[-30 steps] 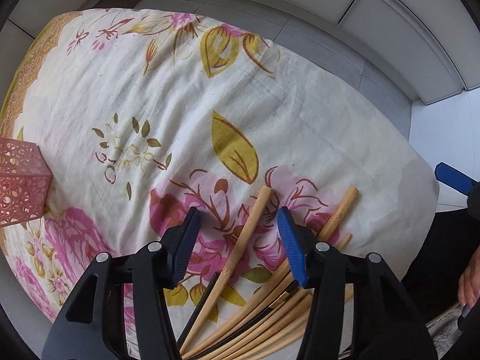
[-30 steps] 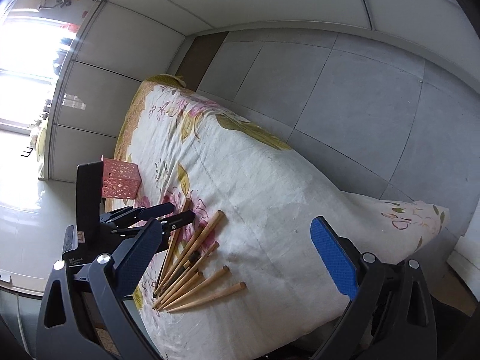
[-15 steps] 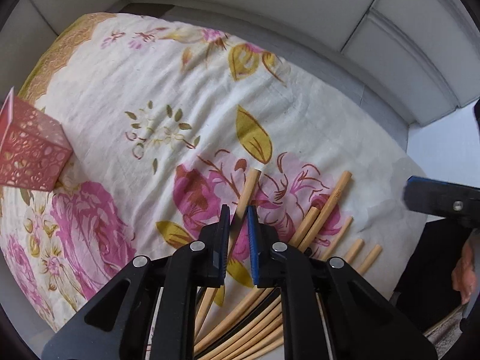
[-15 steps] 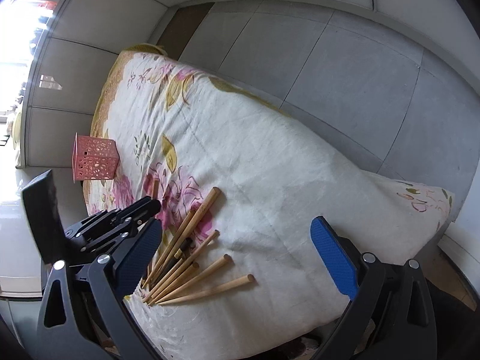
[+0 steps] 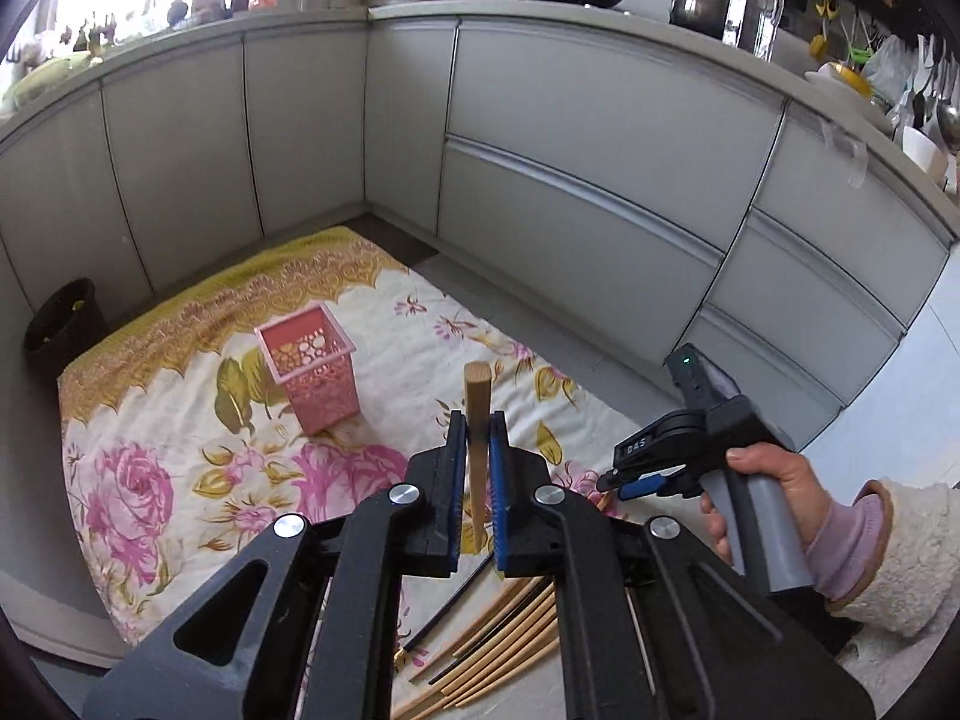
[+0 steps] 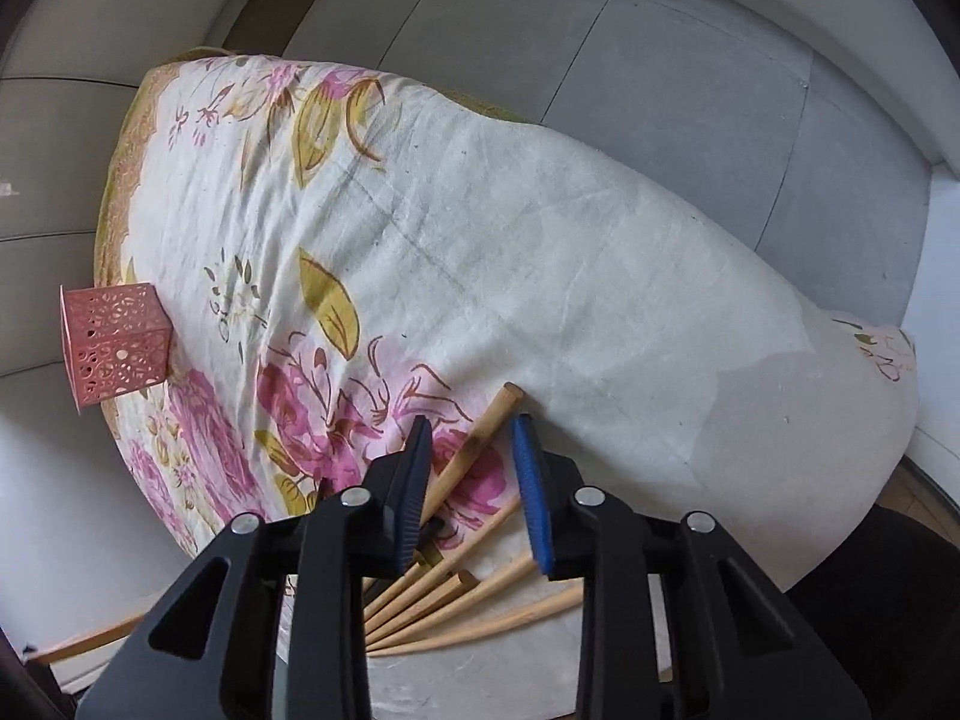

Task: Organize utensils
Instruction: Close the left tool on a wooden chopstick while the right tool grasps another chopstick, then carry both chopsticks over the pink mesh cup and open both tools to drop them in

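One wooden chopstick [image 5: 477, 420], which lay on the flowered cloth [image 5: 180, 420] half a second ago, has been lifted clear and is clamped upright in the left gripper [image 5: 474, 468]. The pink basket [image 5: 309, 369] stands ahead, so insertion is judged next. The right gripper [image 6: 474, 480], its jaws parted, is lowered astride another chopstick [image 6: 474, 444] in the remaining pile [image 6: 456, 600].

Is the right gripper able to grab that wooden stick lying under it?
Probably yes. The right gripper is open, with the wooden stick lying between its fingers on the flowered cloth. Nothing blocks it, though neighbouring sticks lie close.
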